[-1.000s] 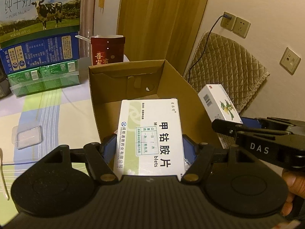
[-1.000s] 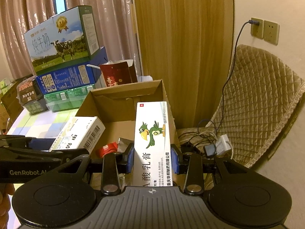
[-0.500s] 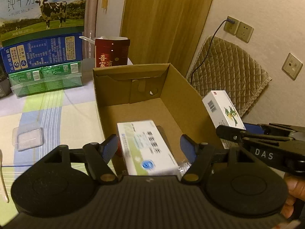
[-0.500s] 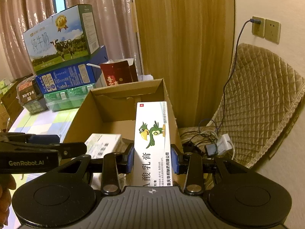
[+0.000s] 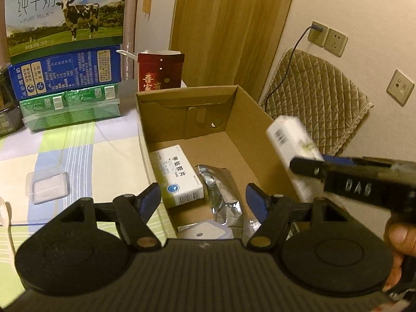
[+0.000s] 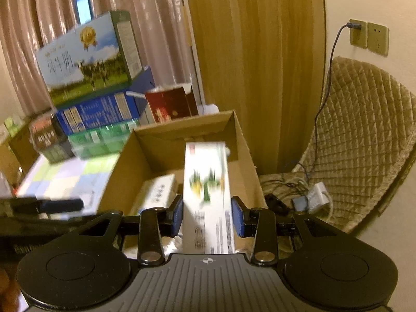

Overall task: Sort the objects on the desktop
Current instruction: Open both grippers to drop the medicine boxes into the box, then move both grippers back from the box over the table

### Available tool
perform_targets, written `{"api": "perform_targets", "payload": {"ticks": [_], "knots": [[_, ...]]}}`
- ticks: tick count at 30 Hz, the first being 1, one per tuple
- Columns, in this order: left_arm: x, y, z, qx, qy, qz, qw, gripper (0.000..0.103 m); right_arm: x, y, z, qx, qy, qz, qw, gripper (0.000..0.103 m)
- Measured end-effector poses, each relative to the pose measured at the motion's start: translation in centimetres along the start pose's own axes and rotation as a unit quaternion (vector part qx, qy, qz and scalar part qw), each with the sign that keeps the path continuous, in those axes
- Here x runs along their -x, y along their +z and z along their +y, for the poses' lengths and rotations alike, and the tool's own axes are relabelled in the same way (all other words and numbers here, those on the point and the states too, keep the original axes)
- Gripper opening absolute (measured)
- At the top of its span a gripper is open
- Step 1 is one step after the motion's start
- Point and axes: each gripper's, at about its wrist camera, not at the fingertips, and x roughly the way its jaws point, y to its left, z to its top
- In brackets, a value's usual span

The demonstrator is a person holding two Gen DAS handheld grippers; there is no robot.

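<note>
Looks like someone's home, probably a living room. Curtains, a quilted chair, and stacked milk cartons on a checked tablecloth.

Both wrist views look forward and down, close over the near end of the box, left view from its left side over the table, right view from its right, sharing the box interior, the cartons at the table's far edge, and the curtain.

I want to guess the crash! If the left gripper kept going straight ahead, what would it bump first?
Probably the silver foil pouch in the cardboard box, straight ahead between the open left gripper fingers. The white medicine box lies just left; depth is unclear.
</note>
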Motion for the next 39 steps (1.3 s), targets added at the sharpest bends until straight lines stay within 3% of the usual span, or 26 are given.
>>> {"api": "perform_targets", "payload": {"ticks": [1, 2, 16, 27, 32, 39], "knots": [[0.0, -0.1, 0.1, 0.0, 0.001, 0.001, 1.0, 0.067, 0.1, 0.1, -0.1, -0.003, 0.001, -0.001, 1.0, 0.058], [0.1, -0.2, 0.2, 0.001, 0.002, 0.001, 1.0, 0.067, 0.2, 0.0, -0.1, -0.002, 0.002, -0.003, 1.0, 0.061], [2.0, -1.7, 0.8, 0.002, 0.015, 0.006, 0.9999, 0.071, 2.8, -2.2, -0.1, -0.011, -0.005, 0.01, 1.0, 0.064], [5.6, -2.9, 1.5, 0.001, 0.033, -0.001, 0.9995, 0.077, 5.5, -3.5, 1.5, -0.005, -0.004, 0.006, 1.0, 0.08], [7.3, -3.5, 1.7, 0.001, 0.039, -0.006, 0.9992, 0.086, 6.9, -3.9, 2.4, -0.006, -0.005, -0.001, 1.0, 0.1], [9.5, -4.6, 2.6, 0.003, 0.046, -0.01, 0.9989, 0.097, 8.4, -4.2, 4.3, 0.009, 0.002, -0.003, 1.0, 0.101]]}}
